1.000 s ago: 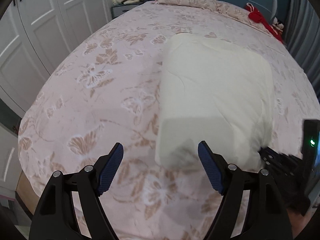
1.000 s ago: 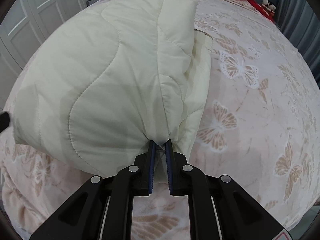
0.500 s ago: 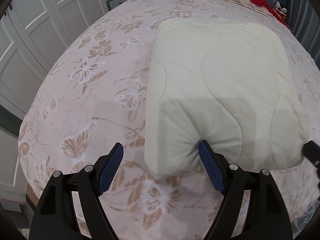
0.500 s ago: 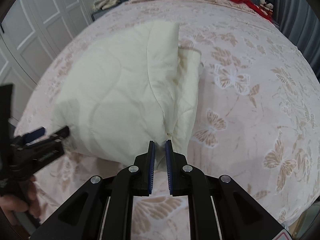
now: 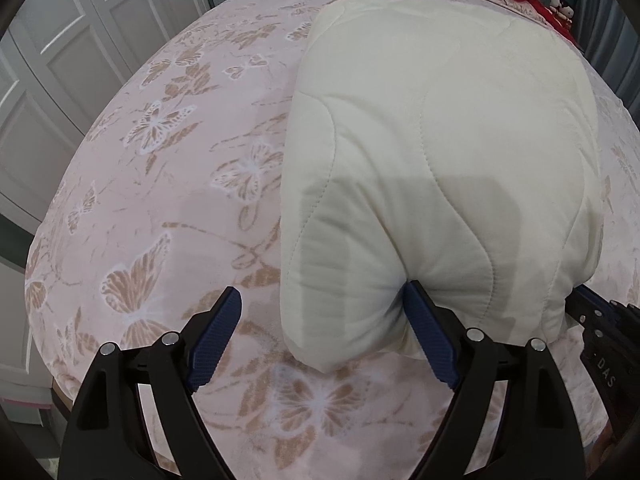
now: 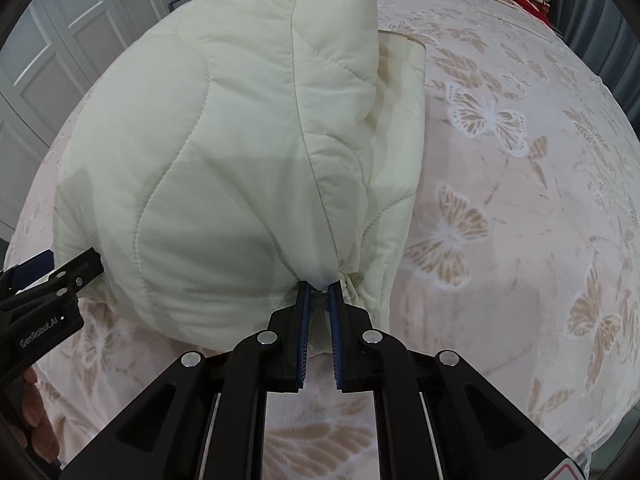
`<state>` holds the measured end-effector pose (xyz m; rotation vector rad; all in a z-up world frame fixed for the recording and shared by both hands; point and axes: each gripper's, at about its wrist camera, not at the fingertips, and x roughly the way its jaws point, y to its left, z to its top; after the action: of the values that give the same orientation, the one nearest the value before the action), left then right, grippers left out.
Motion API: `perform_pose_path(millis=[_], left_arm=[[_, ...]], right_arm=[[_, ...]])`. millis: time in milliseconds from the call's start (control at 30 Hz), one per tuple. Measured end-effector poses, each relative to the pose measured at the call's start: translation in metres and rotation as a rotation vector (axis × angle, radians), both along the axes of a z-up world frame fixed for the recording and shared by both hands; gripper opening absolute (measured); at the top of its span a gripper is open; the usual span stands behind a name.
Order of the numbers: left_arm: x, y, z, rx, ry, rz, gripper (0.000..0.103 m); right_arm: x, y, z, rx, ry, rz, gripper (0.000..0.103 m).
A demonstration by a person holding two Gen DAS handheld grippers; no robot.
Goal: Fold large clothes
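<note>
Cream quilted garment (image 5: 440, 152), folded, lies on butterfly-print bed (image 5: 160, 168); right claw (image 6: 319, 292) is clamped on its near right corner, left claw (image 5: 324, 320) is opening w/ the near left corner between its pads. Risk: fabric is puffy, so the fold prob. springs apart once released. No containers in view.

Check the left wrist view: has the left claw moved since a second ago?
Yes. The left claw has closed in on the cream quilt, whose near corner now sits between its opening jaws, with less bedspread between.
</note>
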<state>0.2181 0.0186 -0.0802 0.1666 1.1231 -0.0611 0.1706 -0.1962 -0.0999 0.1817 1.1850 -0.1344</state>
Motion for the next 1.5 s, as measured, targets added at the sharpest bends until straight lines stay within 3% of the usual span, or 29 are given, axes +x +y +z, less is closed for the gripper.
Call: perform_pose_path(millis=[167, 300, 433, 633, 833, 1500], left_arm=[[-0.002, -0.004, -0.003, 0.028, -0.016, -0.002, 0.083], [-0.013, -0.008, 0.002, 0.058, -0.022, -0.012, 0.082], [-0.038, -0.011, 0.006, 0.040, -0.007, -0.034, 0.075], [-0.075, -0.015, 0.014, 0.014, -0.025, -0.061, 0.075], [-0.093, -0.011, 0.026, 0.005, -0.051, -0.051, 0.075], [-0.159, -0.004, 0.026, -0.019, -0.093, -0.037, 0.077]], right_arm=[[0.000, 0.001, -0.001, -0.008, 0.001, 0.010, 0.007], [-0.012, 0.002, 0.017, -0.013, 0.002, -0.002, 0.007], [-0.035, 0.007, 0.038, -0.019, -0.024, -0.013, 0.010], [-0.067, 0.019, 0.052, -0.033, -0.040, 0.006, 0.014], [-0.091, 0.023, 0.058, -0.040, -0.053, 0.008, 0.020], [-0.159, 0.040, 0.056, -0.060, -0.080, 0.003, 0.030]])
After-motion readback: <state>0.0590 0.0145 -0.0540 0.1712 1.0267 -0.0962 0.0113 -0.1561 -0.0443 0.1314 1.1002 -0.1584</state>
